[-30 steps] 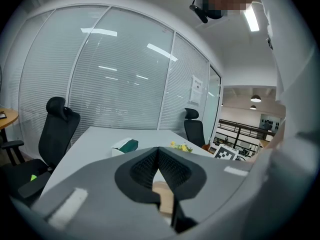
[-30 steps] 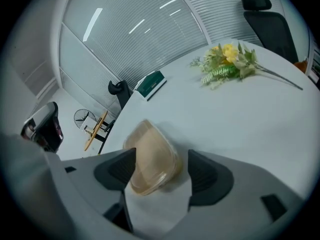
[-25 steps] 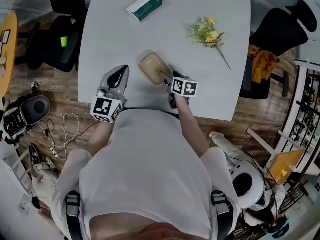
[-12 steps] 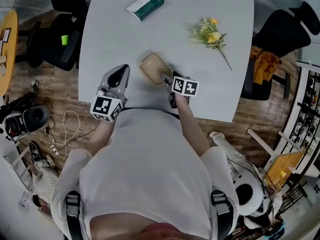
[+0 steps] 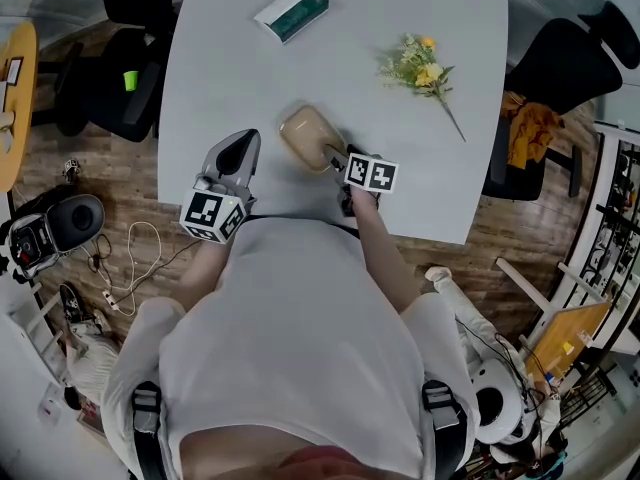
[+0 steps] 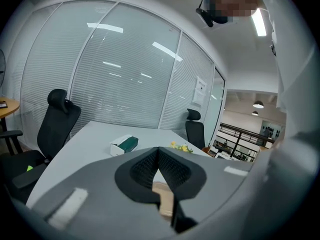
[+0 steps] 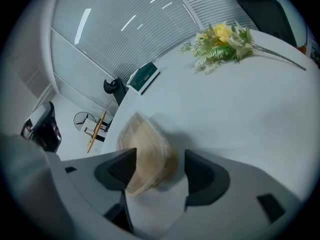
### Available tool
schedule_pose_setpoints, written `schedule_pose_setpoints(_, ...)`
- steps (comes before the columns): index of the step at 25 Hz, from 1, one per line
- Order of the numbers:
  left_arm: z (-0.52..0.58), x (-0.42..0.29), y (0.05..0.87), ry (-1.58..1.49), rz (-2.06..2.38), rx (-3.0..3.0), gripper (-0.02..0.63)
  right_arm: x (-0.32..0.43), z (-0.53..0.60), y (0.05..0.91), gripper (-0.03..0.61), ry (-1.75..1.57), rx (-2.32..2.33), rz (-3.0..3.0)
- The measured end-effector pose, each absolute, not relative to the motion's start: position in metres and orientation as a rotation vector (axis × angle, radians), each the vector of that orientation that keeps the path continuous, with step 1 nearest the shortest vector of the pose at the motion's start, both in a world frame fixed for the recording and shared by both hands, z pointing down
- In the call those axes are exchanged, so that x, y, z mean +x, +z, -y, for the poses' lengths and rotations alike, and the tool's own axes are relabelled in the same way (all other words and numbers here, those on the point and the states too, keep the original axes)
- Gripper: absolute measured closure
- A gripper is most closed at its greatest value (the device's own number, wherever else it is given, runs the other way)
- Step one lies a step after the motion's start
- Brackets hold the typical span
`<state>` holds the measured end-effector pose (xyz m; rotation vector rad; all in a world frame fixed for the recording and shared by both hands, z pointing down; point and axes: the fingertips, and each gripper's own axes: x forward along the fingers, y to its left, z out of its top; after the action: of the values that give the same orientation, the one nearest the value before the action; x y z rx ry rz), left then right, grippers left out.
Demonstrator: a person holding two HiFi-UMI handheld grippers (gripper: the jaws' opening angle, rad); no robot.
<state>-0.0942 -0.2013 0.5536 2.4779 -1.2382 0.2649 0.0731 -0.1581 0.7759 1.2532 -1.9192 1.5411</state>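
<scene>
Now: left claw (image 5: 240, 146) closed and empty, right claw (image 5: 336, 158) spread round a tan container (image 5: 308, 136).
Head view: left claw sits lower left of centre, over the near edge of the white table (image 5: 220, 78), jaws pressed together with nothing between them, near the container but not touching. Lidded container lies on the table at frame centre. Right claw is just right of it. Right gripper view shows jaws wide apart, the container's near end between them, one jaw at its rim, the other clear. Green-and-white box (image 5: 290, 13) upper left of centre, flower sprig (image 5: 420, 66) upper right, both well apart from the claws.
</scene>
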Motion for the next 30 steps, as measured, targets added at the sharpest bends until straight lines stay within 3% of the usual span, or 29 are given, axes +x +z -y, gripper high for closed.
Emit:
schedule_pose_setpoints(9, 0.199, -0.097, 0.552, 0.254, 1.238, 2.472, 0.603, 0.069, 0.160, 0.770, 0.341, 1.509, 1.269, 1.939)
schedule_pose_setpoints(30, 0.191, -0.097, 0.548, 0.246, 1.227, 2.480, 0.603, 0.073, 0.162, 0.755, 0.347, 1.230, 1.289, 1.933)
